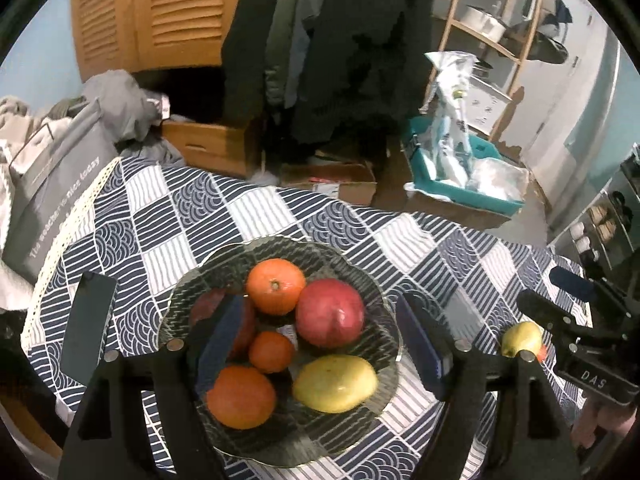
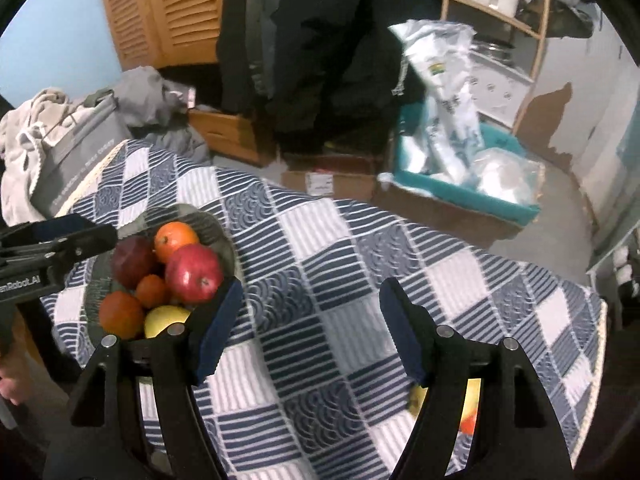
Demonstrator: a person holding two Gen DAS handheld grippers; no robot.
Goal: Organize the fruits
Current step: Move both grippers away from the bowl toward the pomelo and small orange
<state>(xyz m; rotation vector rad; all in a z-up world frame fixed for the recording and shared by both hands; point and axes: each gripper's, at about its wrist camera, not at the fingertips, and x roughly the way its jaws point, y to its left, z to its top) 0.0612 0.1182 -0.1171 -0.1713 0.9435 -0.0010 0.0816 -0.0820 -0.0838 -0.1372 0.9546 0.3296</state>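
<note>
A glass bowl (image 1: 372, 292) on the checked tablecloth holds several fruits: oranges (image 1: 276, 286), a red pomegranate (image 1: 330, 312), a darker red fruit (image 1: 208, 304) and a yellow mango (image 1: 336, 382). My left gripper (image 1: 320, 344) is open and empty, its fingers spread over the bowl. A yellow-red fruit (image 1: 520, 338) lies on the cloth to the right, beside my right gripper (image 1: 560, 300). In the right wrist view my right gripper (image 2: 312, 328) is open and empty above the cloth. That fruit (image 2: 470, 404) shows behind its right finger. The bowl (image 2: 230, 248) is at the left.
The table's far edge (image 1: 320, 192) drops to a floor with cardboard boxes (image 1: 332, 180) and a teal tray of plastic bags (image 1: 460, 172). A grey bag (image 1: 52, 196) stands by the table's left edge. Coats (image 1: 340, 48) hang behind.
</note>
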